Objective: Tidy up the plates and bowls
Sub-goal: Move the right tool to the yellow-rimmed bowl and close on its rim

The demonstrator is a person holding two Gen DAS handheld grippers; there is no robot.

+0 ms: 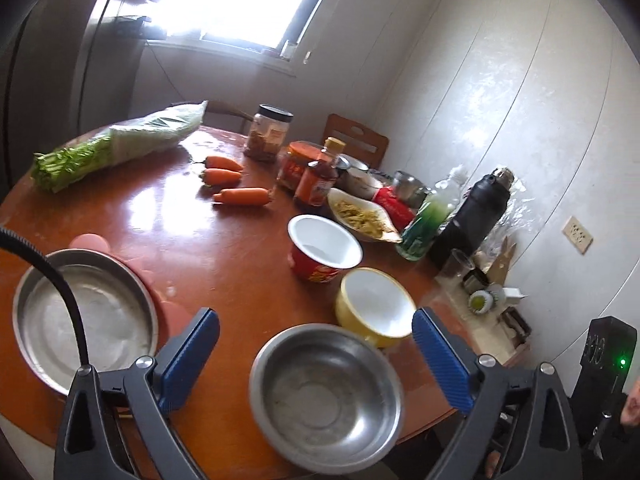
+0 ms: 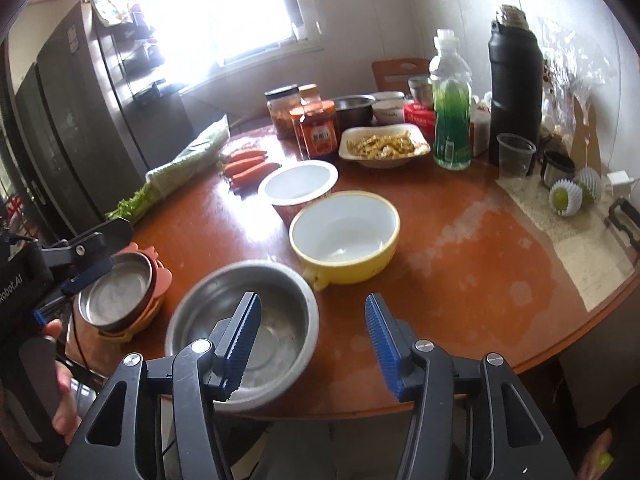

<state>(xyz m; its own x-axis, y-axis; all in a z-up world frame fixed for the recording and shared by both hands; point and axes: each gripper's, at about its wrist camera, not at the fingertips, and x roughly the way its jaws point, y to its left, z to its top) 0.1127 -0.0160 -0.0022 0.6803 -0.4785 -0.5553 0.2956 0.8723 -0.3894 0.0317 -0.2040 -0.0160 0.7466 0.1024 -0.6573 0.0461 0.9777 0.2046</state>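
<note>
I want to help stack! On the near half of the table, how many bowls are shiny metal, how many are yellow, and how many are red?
Shiny metal: 2, the front metal bowl and the metal dish sitting on pink plates
Yellow: 1, the yellow bowl
Red: 1, the red tub, white inside
Total: 4

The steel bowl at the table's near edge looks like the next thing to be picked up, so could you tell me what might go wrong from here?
1. The steel bowl sits right at the table edge; a nudge from the right tongs, open around its rim, could tip it off.
2. The yellow bowl lies just behind it, so pushing forward may knock it.
3. The stacked steel dish also sits close beside the left tongs.
</note>
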